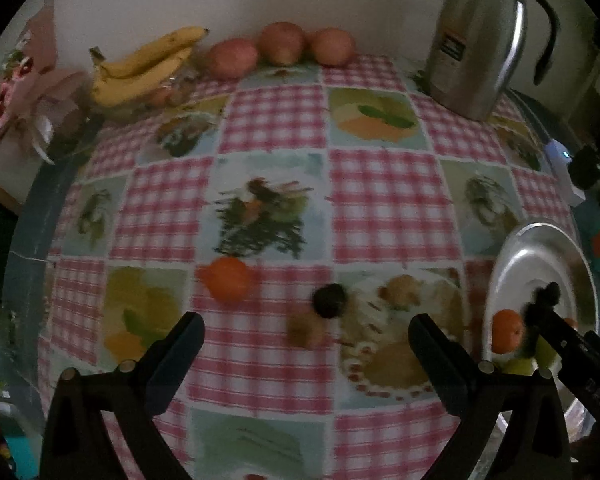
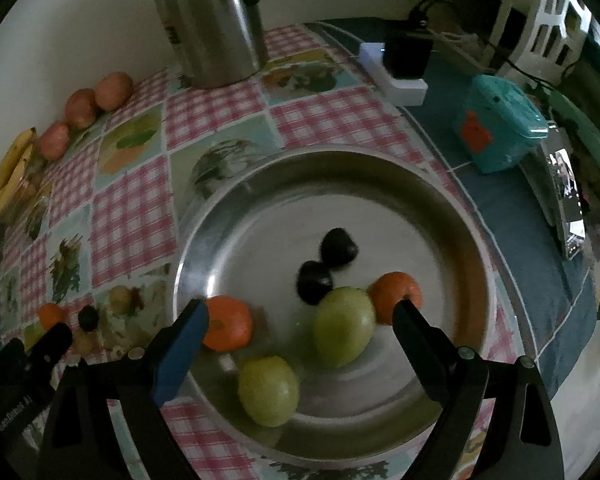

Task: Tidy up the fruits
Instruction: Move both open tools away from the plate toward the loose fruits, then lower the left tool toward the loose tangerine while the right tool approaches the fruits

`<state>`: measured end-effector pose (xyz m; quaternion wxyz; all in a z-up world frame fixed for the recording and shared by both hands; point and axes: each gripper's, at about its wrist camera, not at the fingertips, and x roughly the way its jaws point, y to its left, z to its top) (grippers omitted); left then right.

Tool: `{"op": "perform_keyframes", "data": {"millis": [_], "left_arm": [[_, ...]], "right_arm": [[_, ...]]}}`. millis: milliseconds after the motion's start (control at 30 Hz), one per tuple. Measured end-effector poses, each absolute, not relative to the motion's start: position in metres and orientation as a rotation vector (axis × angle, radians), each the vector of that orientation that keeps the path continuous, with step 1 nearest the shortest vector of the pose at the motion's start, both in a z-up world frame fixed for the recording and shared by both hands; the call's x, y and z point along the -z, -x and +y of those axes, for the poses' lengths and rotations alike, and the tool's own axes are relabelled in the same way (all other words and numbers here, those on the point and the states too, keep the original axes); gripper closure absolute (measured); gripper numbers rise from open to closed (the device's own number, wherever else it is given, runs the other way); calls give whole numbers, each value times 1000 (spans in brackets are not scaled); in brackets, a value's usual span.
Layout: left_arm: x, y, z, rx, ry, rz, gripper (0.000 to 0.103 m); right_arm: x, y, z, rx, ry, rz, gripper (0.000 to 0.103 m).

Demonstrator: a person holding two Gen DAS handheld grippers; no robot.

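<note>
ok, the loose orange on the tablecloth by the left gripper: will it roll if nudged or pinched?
Probably. The orange looks round and sits free on flat tablecloth, so a side push may send it rolling. Its skin looks firm; open left gripper should straddle it centred.

Plate shiny metal; jug brushed steel; tablecloth smooth, glossy checks; box teal plastic.

Table under pink-checked picture cloth: round steel plate near right edge, steel jug far right corner, yellow bananas far left.
</note>
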<state>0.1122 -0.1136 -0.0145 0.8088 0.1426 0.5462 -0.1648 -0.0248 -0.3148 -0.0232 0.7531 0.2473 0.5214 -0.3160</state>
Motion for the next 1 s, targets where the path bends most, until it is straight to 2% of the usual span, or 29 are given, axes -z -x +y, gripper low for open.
{"op": "perform_keyframes", "data": {"millis": [333, 733, 1000], "left_arm": [[5, -143, -52, 220, -279, 1133, 0], [9, -170, 15, 135, -131, 1176, 0], [10, -177, 33, 114, -91, 1181, 0]], "right_arm": [[21, 4, -287, 633, -509, 1157, 10], [21, -25, -237, 511, -457, 1179, 10], [21, -38, -218, 450, -443, 1180, 10]]}}
